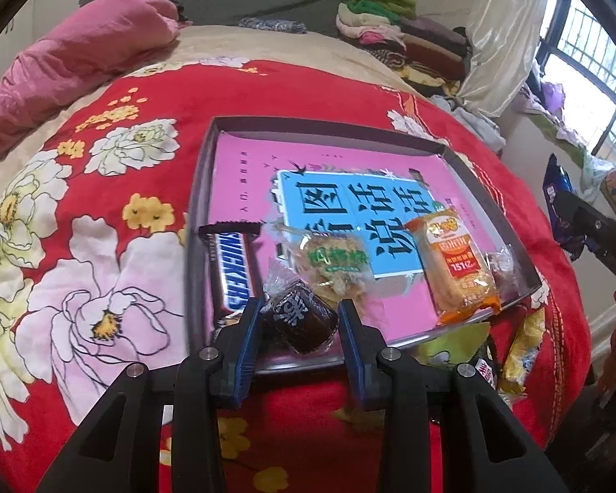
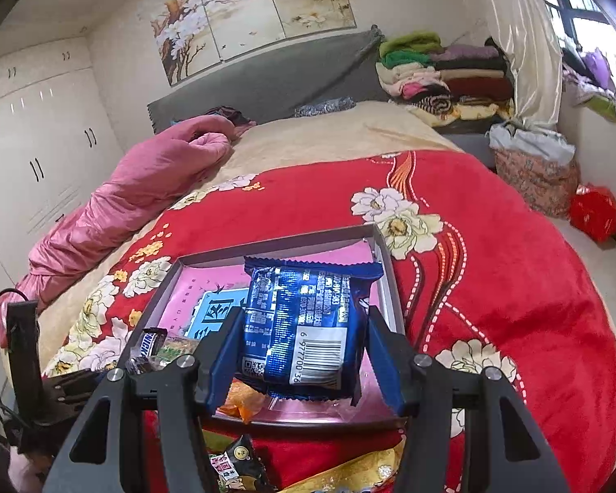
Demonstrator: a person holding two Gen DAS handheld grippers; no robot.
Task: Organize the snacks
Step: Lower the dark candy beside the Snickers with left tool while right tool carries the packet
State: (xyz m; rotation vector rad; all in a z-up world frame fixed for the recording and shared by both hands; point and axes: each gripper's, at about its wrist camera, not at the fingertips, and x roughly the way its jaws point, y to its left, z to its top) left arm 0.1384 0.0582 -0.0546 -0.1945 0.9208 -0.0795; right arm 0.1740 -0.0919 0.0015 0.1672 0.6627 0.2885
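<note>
On the bed's red floral blanket (image 1: 115, 189) sits a shallow tray (image 1: 201, 189) lined with a pink sheet, holding a Snickers bar (image 1: 231, 271) along its left wall, a clear-wrapped pastry (image 1: 332, 263) in the middle and an orange snack pack (image 1: 458, 263) toward the right. The left claw (image 1: 299, 320) is spread, its 2 blue pads flanking a dark wrapped cake (image 1: 297, 316) at the tray's near edge; I cannot tell whether they touch it. The right claw (image 2: 304, 353) pinches a blue foil packet (image 2: 308, 324) above the tray's right side, while more snacks (image 2: 238, 464) lie on the blanket just before the tray.
</note>
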